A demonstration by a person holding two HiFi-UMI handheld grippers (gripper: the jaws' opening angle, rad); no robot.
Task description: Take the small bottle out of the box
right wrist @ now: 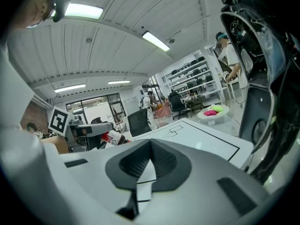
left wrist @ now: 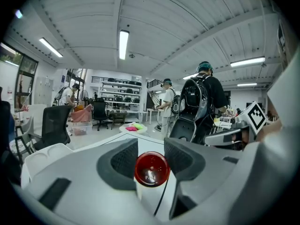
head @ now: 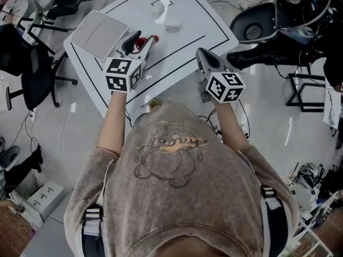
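Red-capped and white in the body, the small bottle (left wrist: 151, 168) is between the jaws of the left tool (left wrist: 150, 145), which are closed on it at the cap. It is outside the white box (head: 99, 32), just beside it, over the white bench (head: 185, 33). The right tool (right wrist: 150, 143) has its jaws together and holds nothing.

Bottle cap (left wrist: 151, 168) glossy red plastic; pads (left wrist: 123, 159) flanking it matt, dark, finely ribbed; table (head: 187, 20) glossy white; box (head: 99, 33) smooth matt plastic; shirt (head: 182, 186) soft cloth.
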